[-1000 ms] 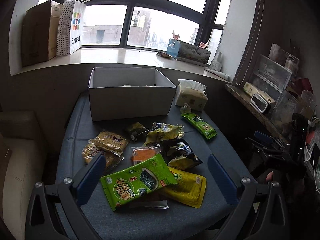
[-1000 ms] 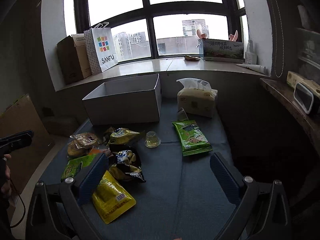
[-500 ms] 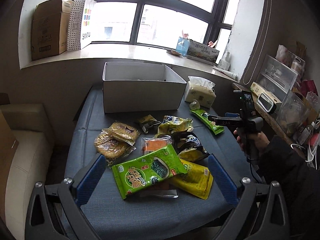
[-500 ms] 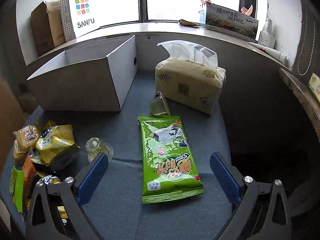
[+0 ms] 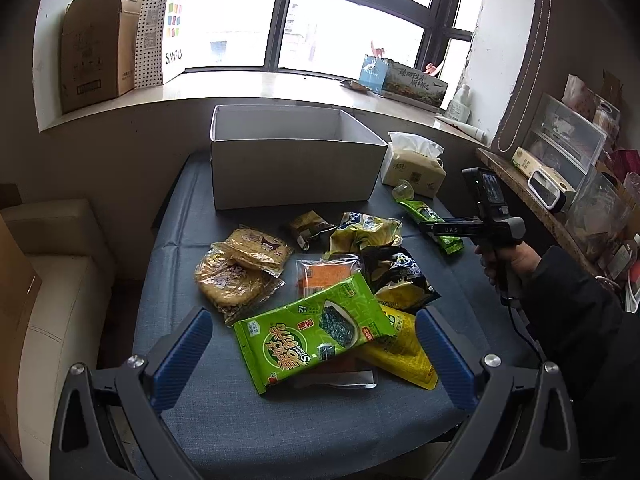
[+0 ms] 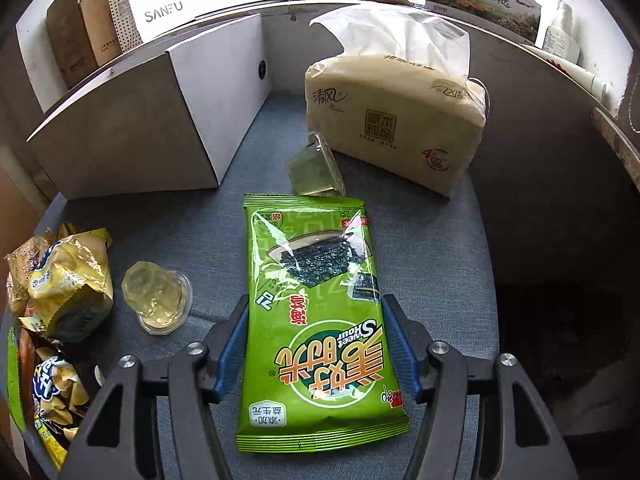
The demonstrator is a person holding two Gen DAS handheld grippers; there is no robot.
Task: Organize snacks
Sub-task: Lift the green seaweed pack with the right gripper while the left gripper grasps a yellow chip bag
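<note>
A green seaweed snack pack [image 6: 316,320] lies flat on the blue table; it also shows in the left wrist view [image 5: 430,220]. My right gripper [image 6: 316,342] is down over it, its blue pads touching the pack's two long edges. A white open box [image 5: 294,160] stands at the back of the table. My left gripper [image 5: 312,354] is open and empty, held above the near pile: another green seaweed pack [image 5: 312,336], a yellow pack [image 5: 404,352], a black-and-yellow bag [image 5: 394,276], an orange pack [image 5: 324,274] and round cracker packs [image 5: 236,270].
A tissue pack [image 6: 394,116] stands right of the box, with a clear jelly cup [image 6: 316,166] leaning beside it. Another jelly cup [image 6: 158,296] sits left of the seaweed pack. A sofa [image 5: 52,280] is left of the table, a cluttered shelf [image 5: 560,184] right.
My right gripper moved forward and down onto the far green seaweed pack, and its fingers closed in against the pack's sides. My left gripper stayed open above the near pile.
</note>
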